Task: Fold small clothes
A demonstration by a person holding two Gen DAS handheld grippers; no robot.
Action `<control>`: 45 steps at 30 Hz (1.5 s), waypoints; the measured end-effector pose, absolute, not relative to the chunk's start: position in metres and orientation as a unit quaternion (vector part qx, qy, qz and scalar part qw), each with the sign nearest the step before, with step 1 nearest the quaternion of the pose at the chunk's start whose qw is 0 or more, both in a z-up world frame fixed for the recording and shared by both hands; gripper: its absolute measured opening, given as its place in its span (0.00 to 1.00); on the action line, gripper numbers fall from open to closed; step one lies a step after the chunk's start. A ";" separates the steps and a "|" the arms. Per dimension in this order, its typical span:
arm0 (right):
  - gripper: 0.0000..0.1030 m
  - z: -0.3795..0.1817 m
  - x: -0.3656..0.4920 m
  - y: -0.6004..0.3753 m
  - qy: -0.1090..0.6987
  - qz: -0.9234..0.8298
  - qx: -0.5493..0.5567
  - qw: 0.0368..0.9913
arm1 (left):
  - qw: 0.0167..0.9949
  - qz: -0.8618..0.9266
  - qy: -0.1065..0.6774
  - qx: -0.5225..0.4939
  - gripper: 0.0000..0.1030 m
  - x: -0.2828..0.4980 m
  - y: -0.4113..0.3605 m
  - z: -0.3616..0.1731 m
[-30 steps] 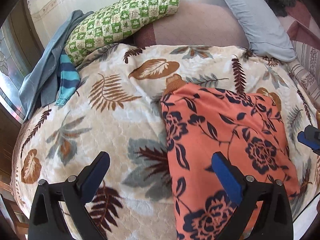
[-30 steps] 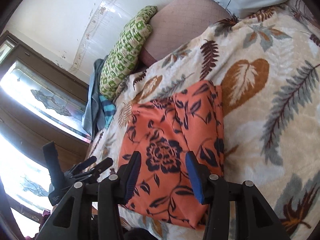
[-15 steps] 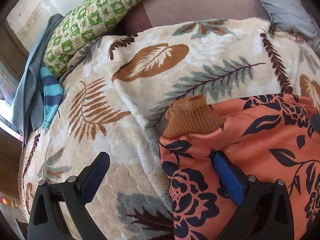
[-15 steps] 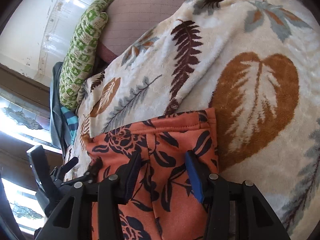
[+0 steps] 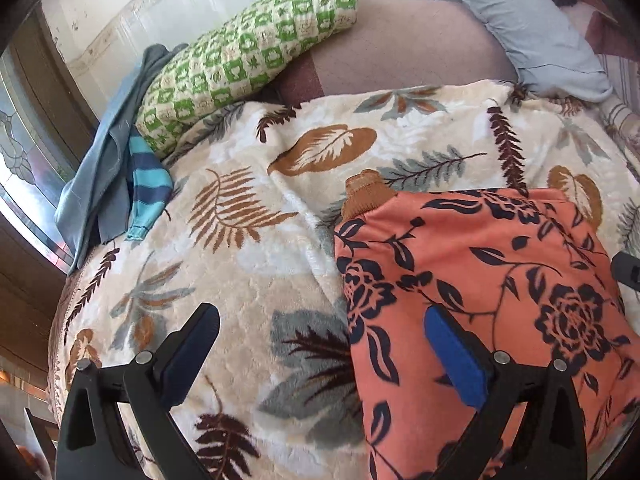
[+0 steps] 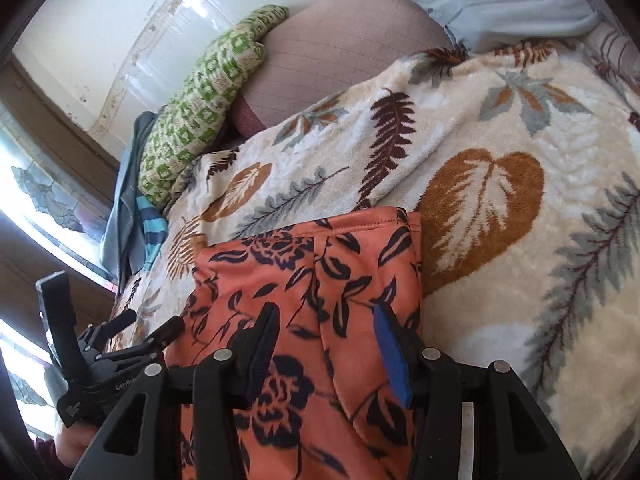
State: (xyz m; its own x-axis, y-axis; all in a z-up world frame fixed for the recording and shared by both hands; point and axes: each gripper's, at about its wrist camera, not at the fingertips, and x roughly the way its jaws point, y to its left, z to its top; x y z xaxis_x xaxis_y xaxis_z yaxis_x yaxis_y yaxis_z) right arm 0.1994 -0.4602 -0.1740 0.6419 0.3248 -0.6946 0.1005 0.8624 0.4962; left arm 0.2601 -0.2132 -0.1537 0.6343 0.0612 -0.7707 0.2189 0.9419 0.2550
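An orange garment with a dark floral print (image 5: 480, 280) lies folded on the leaf-patterned blanket (image 5: 248, 256). A brown ribbed cuff (image 5: 366, 192) sticks out at its far left corner. My left gripper (image 5: 320, 344) is open and empty, above the garment's left edge, with one finger over the blanket and one over the cloth. My right gripper (image 6: 324, 340) is open and empty above the garment (image 6: 304, 280), near its right edge. The left gripper (image 6: 120, 344) also shows at the lower left of the right wrist view.
A green checked pillow (image 5: 248, 60) and a grey-blue pillow (image 5: 532, 28) lie at the head of the bed. A blue-grey cloth (image 5: 104, 152) and a striped turquoise garment (image 5: 148, 188) are heaped at the far left edge by the window (image 6: 44, 208).
Both grippers pulled back from the garment's far edge toward me and rose. Both stayed open, and the garment has not moved.
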 end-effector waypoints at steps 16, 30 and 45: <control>0.57 -0.202 0.138 -0.424 0.442 0.062 0.201 0.872 | 0.878 -0.052 0.439 0.186 1.00 0.203 -0.211 -0.191; 0.57 -0.207 0.135 -0.431 0.432 0.076 0.221 0.871 | 0.885 -0.059 0.434 0.156 1.00 0.201 -0.203 -0.201; 0.57 -0.208 0.135 -0.433 0.430 0.080 0.224 0.871 | 0.886 -0.063 0.435 0.145 1.00 0.201 -0.201 -0.202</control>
